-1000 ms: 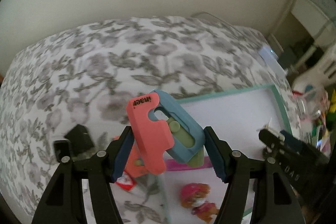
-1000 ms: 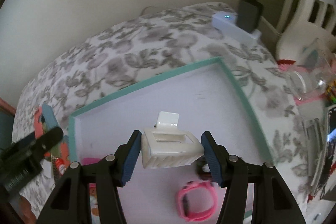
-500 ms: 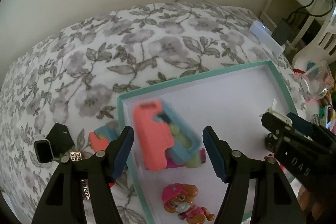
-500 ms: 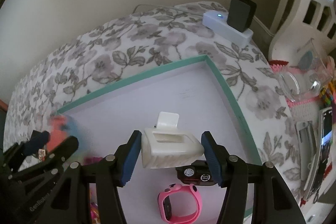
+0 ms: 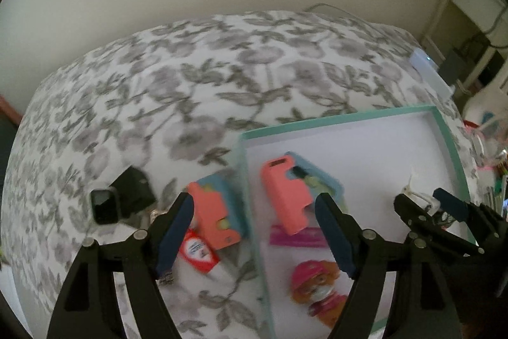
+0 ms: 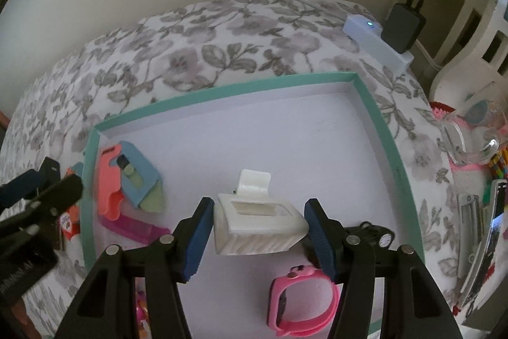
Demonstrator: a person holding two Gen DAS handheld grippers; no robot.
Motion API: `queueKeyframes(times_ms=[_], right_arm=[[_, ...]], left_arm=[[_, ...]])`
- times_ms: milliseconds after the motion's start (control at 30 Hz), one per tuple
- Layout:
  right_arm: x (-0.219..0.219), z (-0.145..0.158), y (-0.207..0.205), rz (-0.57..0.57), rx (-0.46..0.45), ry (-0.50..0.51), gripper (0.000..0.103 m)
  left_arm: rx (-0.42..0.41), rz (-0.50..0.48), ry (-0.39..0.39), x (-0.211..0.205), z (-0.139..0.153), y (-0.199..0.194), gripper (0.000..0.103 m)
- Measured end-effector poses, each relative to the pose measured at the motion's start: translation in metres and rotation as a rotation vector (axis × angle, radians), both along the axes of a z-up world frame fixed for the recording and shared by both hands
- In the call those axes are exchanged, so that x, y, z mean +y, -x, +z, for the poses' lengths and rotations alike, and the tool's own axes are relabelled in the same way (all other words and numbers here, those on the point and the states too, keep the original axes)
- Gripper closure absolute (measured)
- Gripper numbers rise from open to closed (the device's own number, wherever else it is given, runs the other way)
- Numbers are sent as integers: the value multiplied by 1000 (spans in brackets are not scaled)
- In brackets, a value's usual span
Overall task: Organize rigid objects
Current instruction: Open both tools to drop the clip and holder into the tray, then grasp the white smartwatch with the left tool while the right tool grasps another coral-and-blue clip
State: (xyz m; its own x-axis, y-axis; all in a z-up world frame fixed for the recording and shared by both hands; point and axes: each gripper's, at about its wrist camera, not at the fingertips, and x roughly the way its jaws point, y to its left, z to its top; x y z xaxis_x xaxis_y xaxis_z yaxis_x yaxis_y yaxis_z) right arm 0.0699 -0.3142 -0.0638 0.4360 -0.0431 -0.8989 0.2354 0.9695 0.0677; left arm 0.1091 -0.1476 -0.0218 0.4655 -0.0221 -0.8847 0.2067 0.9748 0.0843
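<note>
A teal-rimmed white tray (image 6: 377,116) lies on a floral cloth. A coral, blue and green toy block (image 5: 292,189) lies in its left part, also in the right wrist view (image 6: 127,183). My left gripper (image 5: 254,237) is open and empty above the tray's left rim (image 5: 247,180). A second coral and blue block (image 5: 216,212) lies just outside that rim. My right gripper (image 6: 257,234) is shut on a white hair claw clip (image 6: 257,224), held over the tray's middle.
In the tray are a pink watch (image 6: 301,301), a black toy car (image 6: 371,234), a magenta strip (image 6: 133,226) and a pink puppy figure (image 5: 317,285). Outside it on the left lie a smartwatch (image 5: 103,205), a black box (image 5: 133,186) and a red packet (image 5: 198,250). Clutter lines the right edge.
My left gripper opened and let the coral and blue block drop into the tray, then drew back to the left. My right gripper kept hold of the white clip.
</note>
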Motion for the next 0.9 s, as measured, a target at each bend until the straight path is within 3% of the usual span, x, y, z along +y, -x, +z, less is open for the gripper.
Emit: queueKeyframes(times_ms=[67,167,233,267,300,500,667,900], right_arm=[[2,1,3,-1,-5,2,38],[4,5,7,-2,-20,13,26],[6,9,10,-2,-29,17,26],[7,10,11,-3,-34,18,24],[8,11,13,-4,-38,22,19],[19,16,19,16,-61,32,0],[30,21,27,34,-81,40,0],[48,32,35,51,-110,13,0]], left_arm=[[0,33,8,11,0,2,23],[3,89,20,30,0,7,22],[2,109,25,38,1,10,18],[-1,120,28,42,2,12,10],[-8,131,29,47,3,14,9],[-33,195,28,72,7,24,9],[-33,253,60,92,7,29,1],[-68,302,90,111,13,34,0]])
